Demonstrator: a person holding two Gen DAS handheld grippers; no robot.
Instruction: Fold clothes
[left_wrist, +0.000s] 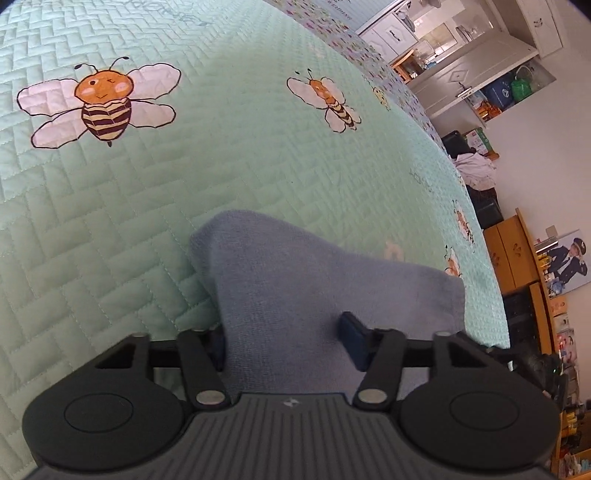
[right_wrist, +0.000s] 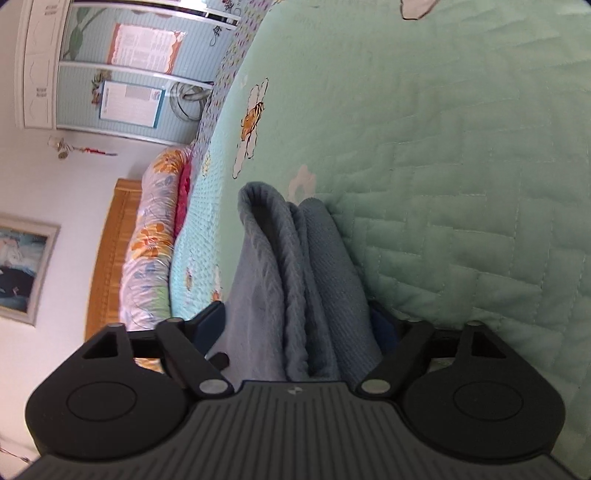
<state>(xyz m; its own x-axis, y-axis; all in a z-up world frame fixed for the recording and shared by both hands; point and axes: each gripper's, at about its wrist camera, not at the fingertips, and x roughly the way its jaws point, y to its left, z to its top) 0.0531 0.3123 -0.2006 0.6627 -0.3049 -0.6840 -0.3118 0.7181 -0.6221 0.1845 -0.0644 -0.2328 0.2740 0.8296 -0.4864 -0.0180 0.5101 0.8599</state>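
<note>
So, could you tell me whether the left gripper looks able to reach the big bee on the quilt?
Probably not yet: the left gripper is occupied with the blue cloth, though nothing blocks the big bee.

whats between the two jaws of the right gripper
In the right wrist view, bunched folds of the blue-grey knit garment fill the gap in the right gripper, above the green quilted bedspread.

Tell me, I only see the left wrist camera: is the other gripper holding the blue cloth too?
Observer: Yes. In the right wrist view the right gripper has the blue cloth bunched between its jaws.
Operator: Is it one flat layer there?
Observer: No, several folded layers stand side by side, with a thick rolled edge at the top.
Operator: What's beyond the bed on that side?
Observer: A flowered bolster lies against a wooden headboard, and a framed picture hangs on the wall.
</note>
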